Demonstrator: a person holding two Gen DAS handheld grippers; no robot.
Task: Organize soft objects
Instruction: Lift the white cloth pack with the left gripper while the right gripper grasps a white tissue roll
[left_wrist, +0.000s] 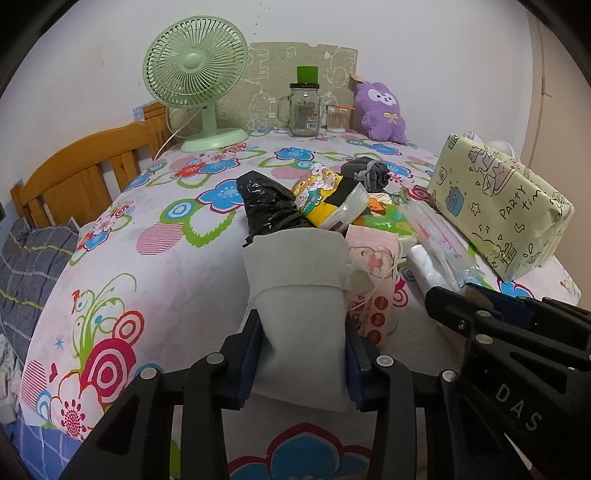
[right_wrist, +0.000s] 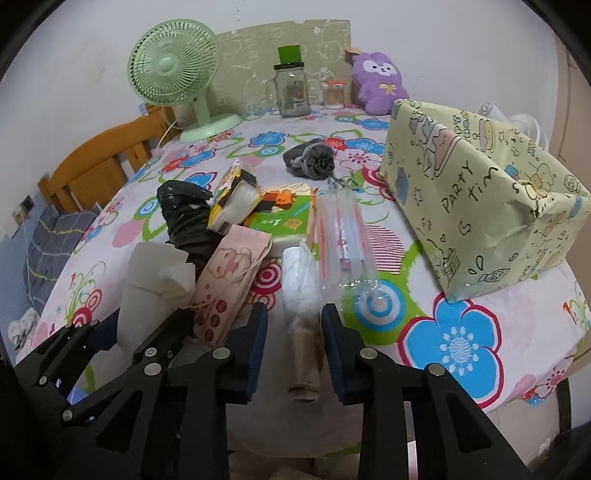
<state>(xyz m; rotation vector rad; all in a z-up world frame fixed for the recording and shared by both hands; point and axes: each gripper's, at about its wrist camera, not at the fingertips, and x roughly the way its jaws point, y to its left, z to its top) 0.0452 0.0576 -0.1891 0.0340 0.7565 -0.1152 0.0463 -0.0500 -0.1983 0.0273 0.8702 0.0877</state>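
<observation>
Grey felt pouch (left_wrist: 301, 314) lengthwise, flap outward

The desk (left_wrist: 177, 266) wears a smooth, matt cloth printed with flowers. A grey pouch (left_wrist: 299, 295) at lower centre looks like soft, matt felt. Beside it a black bag (left_wrist: 266, 210) is crinkled, glossy plastic film, and a roll of bags (right_wrist: 301, 280) at lower centre is thin, milky plastic on a brown cardboard core. The box (left_wrist: 506, 206) at right is wrapped in creased, slightly shiny paper. The fan (left_wrist: 195, 66) at upper left is smooth pale-green plastic. The jar (left_wrist: 303, 110) is clear glass. The purple toy (left_wrist: 380, 110) is fuzzy plush. The headboard (left_wrist: 85, 173) at left is varnished wood.
</observation>
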